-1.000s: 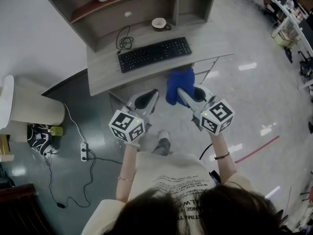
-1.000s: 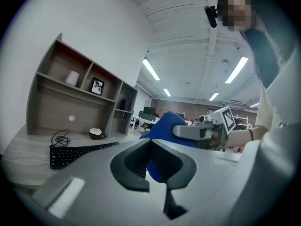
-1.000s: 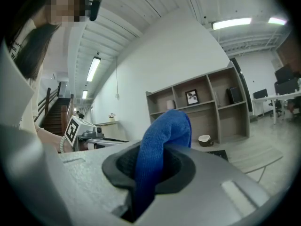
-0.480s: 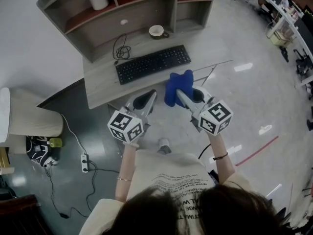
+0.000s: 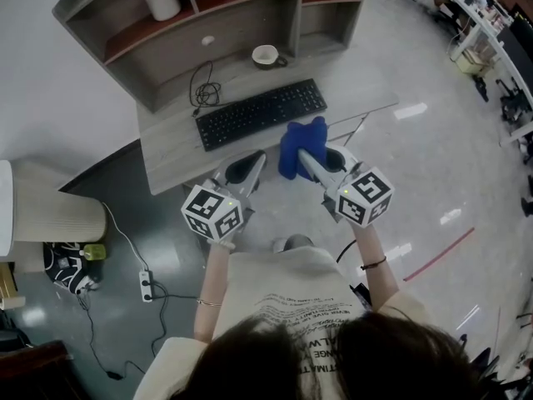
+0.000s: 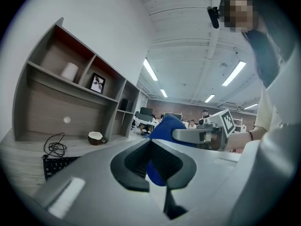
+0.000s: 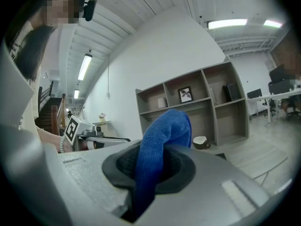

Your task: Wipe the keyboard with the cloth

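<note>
Both grippers hung in the air short of the desk (image 5: 171, 147) as I readied the wipe. The right gripper (image 5: 306, 155) was clenched on the blue cloth (image 5: 301, 138), which bunched up out of its jaws in a thick fold. The right gripper view showed the fabric pinched between the pads and spilling upward. The left gripper (image 5: 252, 163) held nothing, its jaws pressed together, near the cloth but apart from it. The keyboard (image 5: 261, 112) lay flat on the desk beyond both grippers, not touched by the cloth. A coiled cable (image 5: 204, 86) sat by its far left end and a cup (image 5: 266, 55) stood behind it, near the shelves (image 5: 208, 23).

By my reading, the wiping had not begun. I saw three risks from here. The cloth was gripped by a bunched fold, so a drag across the keys could tug it loose. The same drag could let the hard jaw tips, not the fabric, scrape the keycaps. The keyboard also looked light and unanchored, and with the left gripper not bracing it, a firm stroke could shove it toward the cup or snag the cable.
</note>
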The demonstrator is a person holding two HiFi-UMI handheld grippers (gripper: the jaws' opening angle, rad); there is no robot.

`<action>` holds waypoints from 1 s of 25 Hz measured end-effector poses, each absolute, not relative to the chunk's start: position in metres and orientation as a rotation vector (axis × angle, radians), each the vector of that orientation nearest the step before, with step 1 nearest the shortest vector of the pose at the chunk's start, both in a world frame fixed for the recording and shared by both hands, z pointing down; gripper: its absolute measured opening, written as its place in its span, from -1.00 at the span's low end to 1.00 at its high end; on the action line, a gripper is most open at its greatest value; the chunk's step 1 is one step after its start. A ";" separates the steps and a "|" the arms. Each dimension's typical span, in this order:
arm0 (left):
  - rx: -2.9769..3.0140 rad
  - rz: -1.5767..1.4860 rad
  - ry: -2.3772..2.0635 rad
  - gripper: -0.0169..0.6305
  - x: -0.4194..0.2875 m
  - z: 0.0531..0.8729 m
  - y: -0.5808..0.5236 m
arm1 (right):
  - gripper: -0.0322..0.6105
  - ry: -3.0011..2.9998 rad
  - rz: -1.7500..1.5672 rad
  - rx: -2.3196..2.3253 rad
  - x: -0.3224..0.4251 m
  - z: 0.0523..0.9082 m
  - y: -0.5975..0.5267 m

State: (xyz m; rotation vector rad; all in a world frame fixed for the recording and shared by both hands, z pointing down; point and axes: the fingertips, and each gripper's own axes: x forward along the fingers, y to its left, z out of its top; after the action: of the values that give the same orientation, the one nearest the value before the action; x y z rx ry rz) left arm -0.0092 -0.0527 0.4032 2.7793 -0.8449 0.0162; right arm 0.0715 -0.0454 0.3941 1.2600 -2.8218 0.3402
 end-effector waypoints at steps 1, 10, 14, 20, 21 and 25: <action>2.778 0.016 -0.842 -0.96 -0.010 0.404 -0.055 | -0.74 -2.818 0.344 1.261 0.070 0.396 -0.048; 2.762 0.017 -0.809 -0.96 -0.006 0.411 -0.068 | -0.74 -2.787 0.325 1.277 0.074 0.394 -0.067; 2.749 0.018 -0.806 -0.96 -0.002 0.415 -0.078 | -0.74 -2.779 0.330 1.273 0.079 0.396 -0.079; 2.735 0.031 -0.799 -0.96 0.010 0.423 -0.103 | -0.74 -2.770 0.343 1.250 0.088 0.403 -0.104; 2.732 0.036 -0.795 -0.96 0.013 0.425 -0.107 | -0.74 -2.769 0.344 1.249 0.091 0.404 -0.109; 2.722 0.041 -0.773 -0.96 0.027 0.429 -0.124 | -0.74 -2.767 0.348 1.237 0.103 0.407 -0.130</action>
State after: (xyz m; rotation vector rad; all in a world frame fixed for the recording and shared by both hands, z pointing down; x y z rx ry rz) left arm 0.0272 -0.1241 0.4288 2.7220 -0.7726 0.0407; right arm 0.1025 -0.1304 0.4072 1.2374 -2.7668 0.3478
